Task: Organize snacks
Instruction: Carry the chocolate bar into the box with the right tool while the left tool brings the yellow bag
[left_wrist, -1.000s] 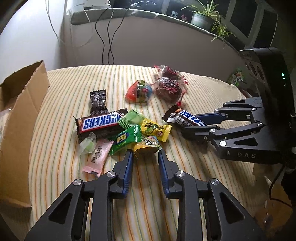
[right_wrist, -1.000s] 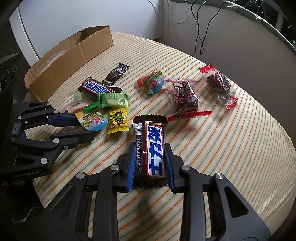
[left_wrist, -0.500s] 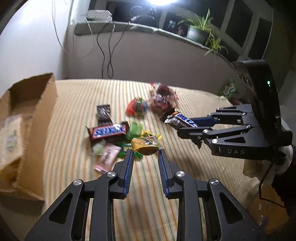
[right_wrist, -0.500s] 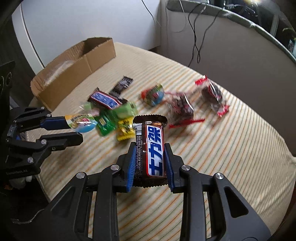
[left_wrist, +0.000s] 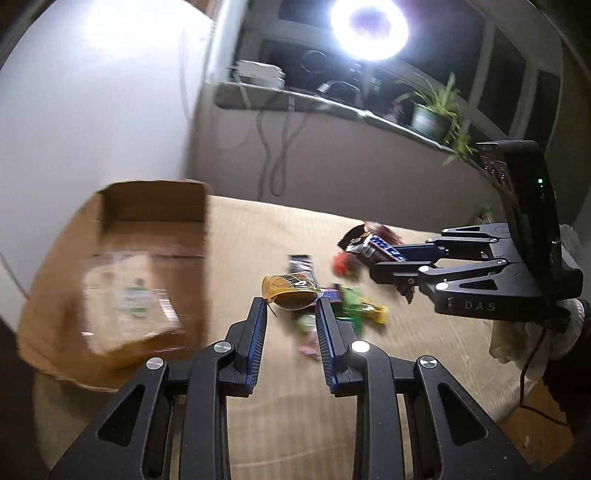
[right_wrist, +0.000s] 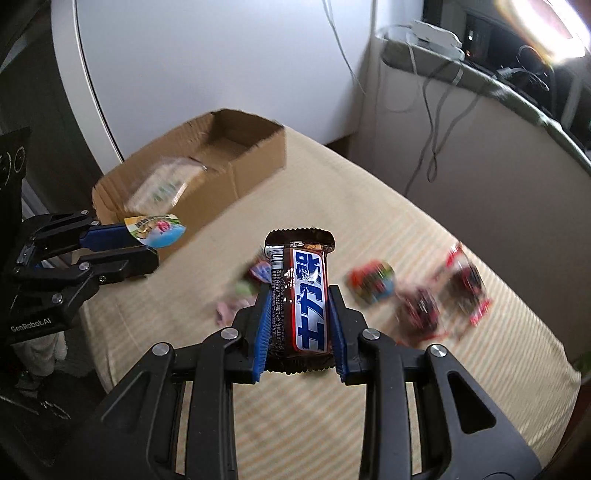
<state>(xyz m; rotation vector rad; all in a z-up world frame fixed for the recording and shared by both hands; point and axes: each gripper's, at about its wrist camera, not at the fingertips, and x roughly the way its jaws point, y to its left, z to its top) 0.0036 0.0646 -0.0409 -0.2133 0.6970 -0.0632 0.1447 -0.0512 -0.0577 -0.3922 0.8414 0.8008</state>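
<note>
My left gripper (left_wrist: 290, 308) is shut on a small yellow jelly cup (left_wrist: 290, 291) and holds it in the air, right of the open cardboard box (left_wrist: 147, 266). It also shows in the right wrist view (right_wrist: 147, 243), the cup (right_wrist: 157, 230) close to the box's near wall (right_wrist: 221, 184). My right gripper (right_wrist: 297, 325) is shut on a brown Snickers bar with a blue label (right_wrist: 301, 299), held above the striped table (right_wrist: 369, 406). The bar also shows in the left wrist view (left_wrist: 373, 247). A pale packet (left_wrist: 129, 299) lies in the box.
Several loose snacks remain on the table: green and yellow candies (left_wrist: 354, 306), a black sachet (left_wrist: 301, 264), a red round candy (right_wrist: 371, 280) and two dark clear-wrapped sweets (right_wrist: 439, 299). Cables (right_wrist: 432, 110) hang on the back wall under a ledge with a potted plant (left_wrist: 432, 110).
Both grippers have risen and swung left toward the cardboard box, each carrying its snack. The pile on the table has dropped lower and further away in both views.
</note>
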